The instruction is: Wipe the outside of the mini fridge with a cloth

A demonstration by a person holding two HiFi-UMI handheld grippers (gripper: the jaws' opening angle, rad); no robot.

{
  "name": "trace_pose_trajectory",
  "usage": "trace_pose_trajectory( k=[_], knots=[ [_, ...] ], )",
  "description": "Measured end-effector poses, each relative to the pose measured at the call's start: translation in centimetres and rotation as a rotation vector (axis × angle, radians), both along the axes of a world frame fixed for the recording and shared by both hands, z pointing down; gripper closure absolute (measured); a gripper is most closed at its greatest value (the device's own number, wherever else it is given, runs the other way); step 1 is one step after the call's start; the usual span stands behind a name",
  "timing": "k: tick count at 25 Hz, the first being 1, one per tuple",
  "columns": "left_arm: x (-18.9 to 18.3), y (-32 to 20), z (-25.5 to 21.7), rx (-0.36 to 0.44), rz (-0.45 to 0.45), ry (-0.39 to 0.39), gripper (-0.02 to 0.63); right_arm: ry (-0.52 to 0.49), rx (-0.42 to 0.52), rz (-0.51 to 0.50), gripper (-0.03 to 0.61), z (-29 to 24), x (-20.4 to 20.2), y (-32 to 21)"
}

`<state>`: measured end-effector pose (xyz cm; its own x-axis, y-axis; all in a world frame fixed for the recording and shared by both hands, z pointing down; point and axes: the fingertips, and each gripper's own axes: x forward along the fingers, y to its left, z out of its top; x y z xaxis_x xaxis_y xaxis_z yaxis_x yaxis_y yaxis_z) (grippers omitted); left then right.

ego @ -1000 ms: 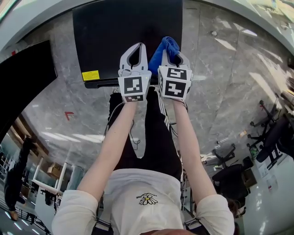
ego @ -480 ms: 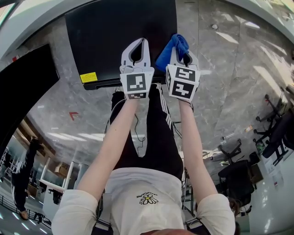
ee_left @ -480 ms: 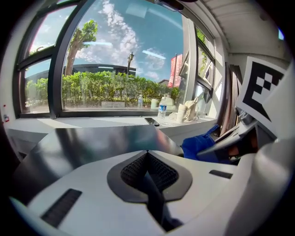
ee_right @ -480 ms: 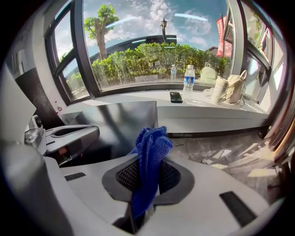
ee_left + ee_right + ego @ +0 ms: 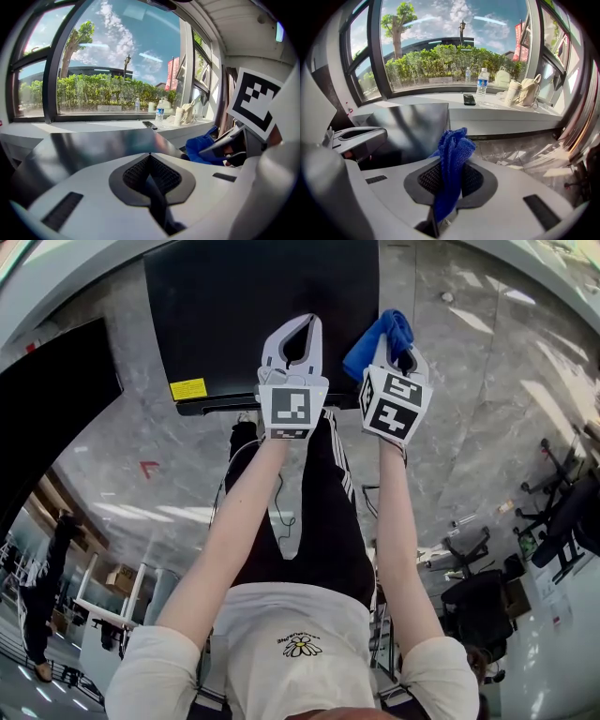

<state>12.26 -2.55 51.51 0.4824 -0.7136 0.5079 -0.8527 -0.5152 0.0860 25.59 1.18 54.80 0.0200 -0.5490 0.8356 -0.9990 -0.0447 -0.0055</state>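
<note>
The black mini fridge (image 5: 234, 306) stands on the floor in front of me, its glossy top (image 5: 93, 145) (image 5: 415, 124) facing up. My right gripper (image 5: 397, 341) (image 5: 449, 161) is shut on a blue cloth (image 5: 377, 332) (image 5: 452, 154) (image 5: 202, 147), which hangs over the fridge's right top edge. Left of it, my left gripper (image 5: 302, 334) (image 5: 150, 157) hovers above the fridge top near the front edge. Its jaws are shut with nothing between them. Each gripper appears in the other's view: the right gripper (image 5: 232, 143), the left gripper (image 5: 358, 137).
A yellow label (image 5: 187, 389) sits on the fridge's front left corner. A second dark cabinet (image 5: 52, 399) stands to the left. Behind the fridge a window sill (image 5: 487, 110) carries a water bottle (image 5: 482, 83), a phone and bags. Marble floor surrounds; office chairs (image 5: 553, 512) at right.
Both grippers have shifted to the right across the fridge top. The cloth has gone from over the top surface to the fridge's right edge. Both stay shut.
</note>
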Motion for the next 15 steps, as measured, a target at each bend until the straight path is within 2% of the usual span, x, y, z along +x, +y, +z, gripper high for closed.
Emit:
trace_pose_trajectory(
  k=[3,7,12,15],
  knots=[
    [-1.2,-0.1,0.0,-0.001,-0.011,-0.01,0.609,0.028,0.011,0.027,0.514,-0.5,0.2,-0.1],
    [-4.5,0.0,-1.0,0.002,-0.061,-0.003,0.609,0.041,0.048,-0.036,0.514,-2.7,-2.8,-0.2],
    [-11.1,0.1,-3.3,0.029,-0.173,0.022,0.609,0.001,0.078,-0.099,0.514,-6.2,-10.0,0.0],
    [-15.5,0.0,-4.9,0.043,-0.256,0.036,0.609,-0.022,0.087,-0.185,0.514,-7.9,-15.8,0.0]
  ],
)
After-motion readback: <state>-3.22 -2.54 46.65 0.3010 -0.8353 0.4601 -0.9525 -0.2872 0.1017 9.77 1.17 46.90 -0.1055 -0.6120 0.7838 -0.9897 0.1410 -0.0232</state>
